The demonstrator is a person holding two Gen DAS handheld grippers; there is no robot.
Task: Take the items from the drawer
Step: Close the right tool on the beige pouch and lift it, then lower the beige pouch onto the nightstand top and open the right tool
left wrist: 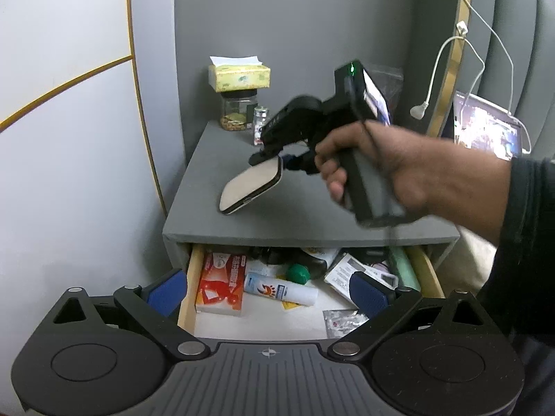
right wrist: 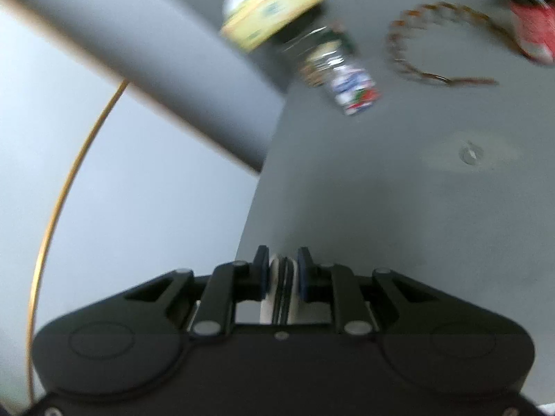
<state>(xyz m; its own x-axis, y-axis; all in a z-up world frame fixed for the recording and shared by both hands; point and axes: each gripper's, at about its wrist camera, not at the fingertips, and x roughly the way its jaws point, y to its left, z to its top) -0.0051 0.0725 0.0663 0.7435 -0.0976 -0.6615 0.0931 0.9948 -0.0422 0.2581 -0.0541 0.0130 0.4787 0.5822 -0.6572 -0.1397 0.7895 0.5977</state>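
The open drawer (left wrist: 189, 277) under the grey nightstand (left wrist: 298, 215) holds a red-orange box (left wrist: 222, 282), a white tube (left wrist: 281, 287), a green ball (left wrist: 298, 273), packets and a green roll. My left gripper (left wrist: 267, 293) is open and empty, its blue pads (left wrist: 163, 293) spread over the drawer front. My right gripper (left wrist: 274, 157) is shut on a flat beige case with a black edge (left wrist: 251, 185) and holds it tilted just above the nightstand top. In the right wrist view the case (right wrist: 282, 277) sits edge-on between the shut pads, at my right gripper (right wrist: 282, 270).
A tissue box (left wrist: 239, 74) rests on a jar (left wrist: 237, 112) at the back of the nightstand, next to a small bottle (left wrist: 259, 124). A bead bracelet (right wrist: 437, 41) and a red item (right wrist: 534, 31) lie on the top. A laptop (left wrist: 485, 128) and cables are at the right.
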